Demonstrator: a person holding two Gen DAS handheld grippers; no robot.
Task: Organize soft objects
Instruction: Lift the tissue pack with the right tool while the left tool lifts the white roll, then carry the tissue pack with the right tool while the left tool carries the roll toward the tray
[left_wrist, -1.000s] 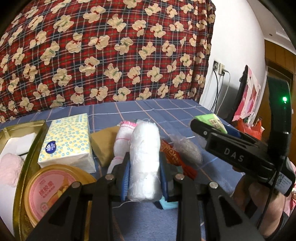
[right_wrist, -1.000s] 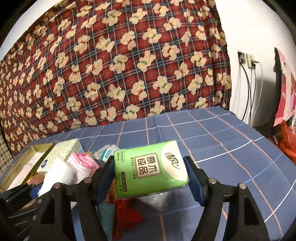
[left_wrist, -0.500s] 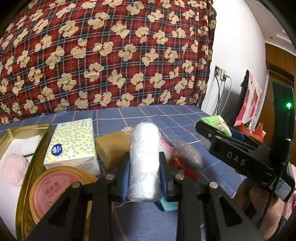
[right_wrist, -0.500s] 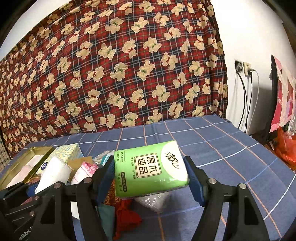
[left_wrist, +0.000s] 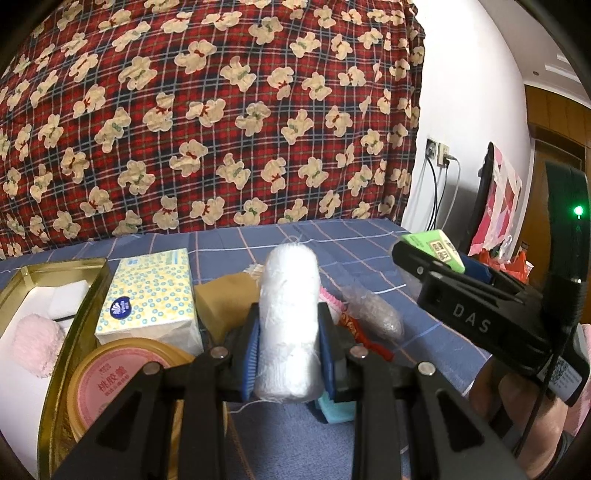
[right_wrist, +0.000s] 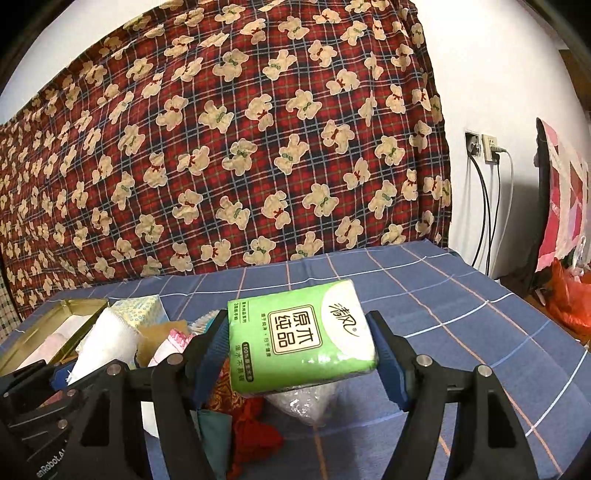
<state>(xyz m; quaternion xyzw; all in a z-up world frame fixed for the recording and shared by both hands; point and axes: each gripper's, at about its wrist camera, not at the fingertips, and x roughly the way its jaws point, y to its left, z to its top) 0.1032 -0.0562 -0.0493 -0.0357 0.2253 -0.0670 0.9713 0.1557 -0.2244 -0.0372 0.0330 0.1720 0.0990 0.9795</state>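
My left gripper (left_wrist: 289, 343) is shut on a white gauze roll (left_wrist: 288, 317), held upright above a pile of soft things on the blue checked cloth. My right gripper (right_wrist: 300, 350) is shut on a green tissue pack (right_wrist: 299, 336), held above the cloth; the pack also shows in the left wrist view (left_wrist: 434, 249), to the right of the roll. The gauze roll shows at the left in the right wrist view (right_wrist: 105, 343). A gold tin tray (left_wrist: 79, 266) at the left holds a pink fluffy pad (left_wrist: 37, 343) and white pads.
Beside the tray lie a yellow dotted tissue pack (left_wrist: 149, 295), a round pink-lidded tin (left_wrist: 114, 384), a tan sponge (left_wrist: 225, 299), a clear plastic bag (left_wrist: 373, 314), a red cloth piece (right_wrist: 255, 428) and a teal block (left_wrist: 336, 410). A bear-print curtain hangs behind.
Both grippers have risen with their loads. The gauze roll now stands clear of the pink-edged towel beneath it, and more of the curtain shows.
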